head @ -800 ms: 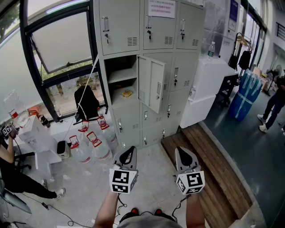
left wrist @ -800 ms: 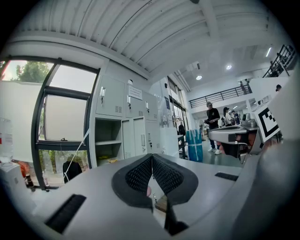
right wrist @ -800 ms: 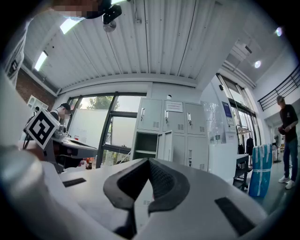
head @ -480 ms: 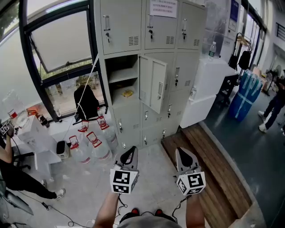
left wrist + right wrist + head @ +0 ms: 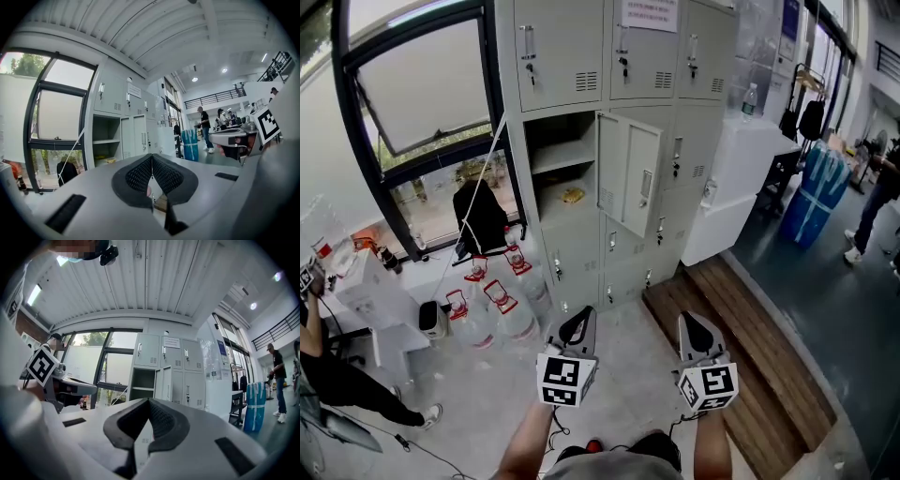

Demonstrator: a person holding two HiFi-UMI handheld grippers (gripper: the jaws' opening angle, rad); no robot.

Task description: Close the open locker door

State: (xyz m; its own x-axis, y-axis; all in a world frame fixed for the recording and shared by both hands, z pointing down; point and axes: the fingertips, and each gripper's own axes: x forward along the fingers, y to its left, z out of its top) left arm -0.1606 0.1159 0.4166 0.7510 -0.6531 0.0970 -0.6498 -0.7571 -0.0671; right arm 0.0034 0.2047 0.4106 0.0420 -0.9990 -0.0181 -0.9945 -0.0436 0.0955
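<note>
The grey locker bank [image 5: 581, 56] stands ahead of me. One middle door [image 5: 630, 176] hangs open, swung out to the right of its compartment [image 5: 555, 173], which holds a shelf and a small yellow thing [image 5: 572, 196]. My left gripper [image 5: 578, 322] and right gripper [image 5: 693, 322] are held low over the floor, well short of the lockers, both shut and empty. The left gripper [image 5: 151, 157] points at the lockers, with the open compartment [image 5: 105, 143] to its upper left. Above the right gripper [image 5: 149, 401] I see the open door [image 5: 165, 383] edge-on.
Water jugs with red handles [image 5: 500, 314] and a black garment [image 5: 481, 216] sit left of the lockers under a window. A white cabinet [image 5: 727, 183] stands to the right, with a wooden platform [image 5: 750, 370] before it. A seated person [image 5: 328, 380] is at far left, another person [image 5: 877, 202] at far right.
The lockers have shifted slightly right and grown a little in the head view as I move nearer. Both grippers stay low and shut.
</note>
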